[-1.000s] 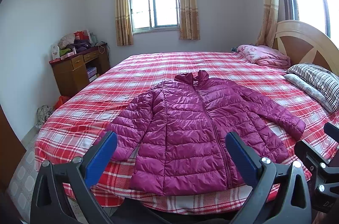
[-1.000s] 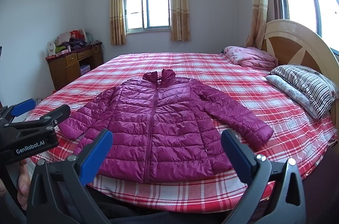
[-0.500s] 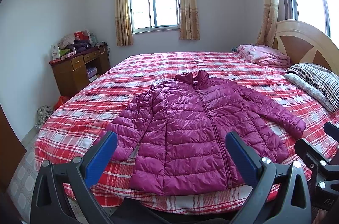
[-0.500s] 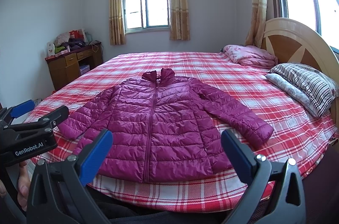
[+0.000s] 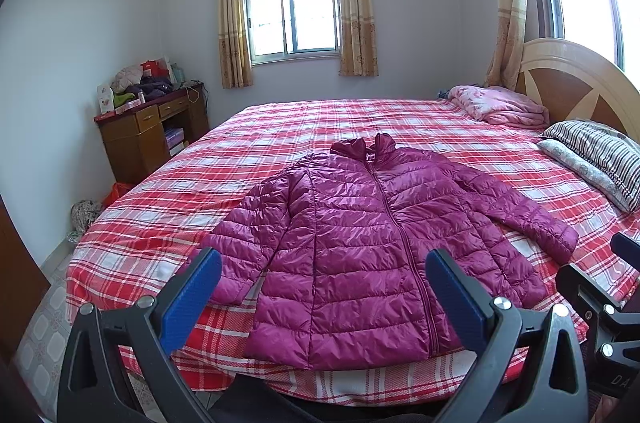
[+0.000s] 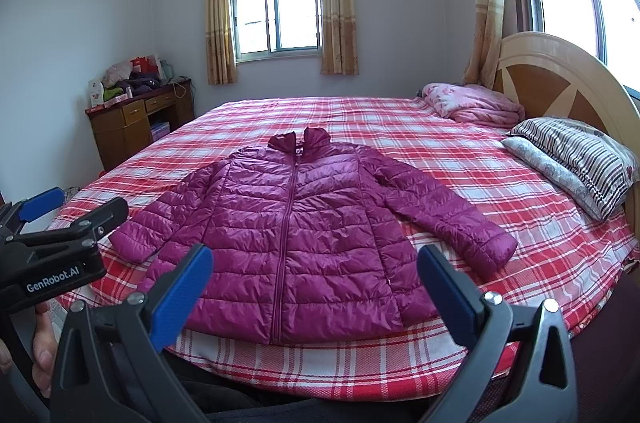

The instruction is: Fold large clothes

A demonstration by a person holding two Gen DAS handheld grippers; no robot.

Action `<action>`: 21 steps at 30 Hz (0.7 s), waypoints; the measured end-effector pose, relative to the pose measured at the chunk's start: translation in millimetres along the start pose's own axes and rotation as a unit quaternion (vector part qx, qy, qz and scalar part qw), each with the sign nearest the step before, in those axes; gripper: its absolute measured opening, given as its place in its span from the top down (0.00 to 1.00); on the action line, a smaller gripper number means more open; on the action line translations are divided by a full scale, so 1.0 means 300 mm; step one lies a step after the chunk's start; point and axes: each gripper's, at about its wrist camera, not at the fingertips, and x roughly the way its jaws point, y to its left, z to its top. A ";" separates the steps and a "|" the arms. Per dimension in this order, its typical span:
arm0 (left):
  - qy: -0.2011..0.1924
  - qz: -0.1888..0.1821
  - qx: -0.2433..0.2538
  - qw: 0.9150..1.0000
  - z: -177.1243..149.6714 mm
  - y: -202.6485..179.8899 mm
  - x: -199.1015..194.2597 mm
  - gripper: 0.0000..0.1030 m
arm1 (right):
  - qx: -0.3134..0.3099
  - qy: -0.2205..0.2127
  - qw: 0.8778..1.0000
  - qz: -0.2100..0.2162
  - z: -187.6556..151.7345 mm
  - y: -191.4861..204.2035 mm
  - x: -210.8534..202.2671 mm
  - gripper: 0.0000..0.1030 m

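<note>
A magenta quilted puffer jacket (image 5: 360, 243) lies flat and zipped on the red plaid bed (image 5: 280, 127), sleeves spread, collar away from me, hem at the near edge. It also shows in the right wrist view (image 6: 296, 231). My left gripper (image 5: 322, 291) is open and empty, held short of the hem. My right gripper (image 6: 314, 287) is open and empty, also short of the hem. The left gripper's body (image 6: 52, 255) shows at the left of the right wrist view.
A striped pillow (image 6: 576, 159) and a folded pink blanket (image 6: 476, 105) lie by the wooden headboard (image 6: 560, 79) on the right. A wooden desk (image 5: 148, 135) with clutter stands at the left wall. Tiled floor (image 5: 44, 319) runs left of the bed.
</note>
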 end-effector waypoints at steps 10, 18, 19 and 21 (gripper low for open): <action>-0.004 0.008 -0.006 1.000 0.010 0.022 0.003 0.01 | 0.001 0.001 1.000 0.001 -0.002 -0.001 0.002 0.00; -0.004 0.008 -0.006 1.000 0.011 0.022 0.004 0.01 | 0.002 0.002 1.000 0.001 -0.004 -0.002 0.006 0.00; -0.004 0.009 -0.006 1.000 0.010 0.022 0.004 0.01 | 0.001 0.002 1.000 0.001 -0.004 -0.001 0.005 0.00; -0.003 0.009 -0.006 1.000 0.011 0.023 0.009 0.01 | 0.002 0.002 1.000 0.001 -0.008 -0.001 0.005 0.00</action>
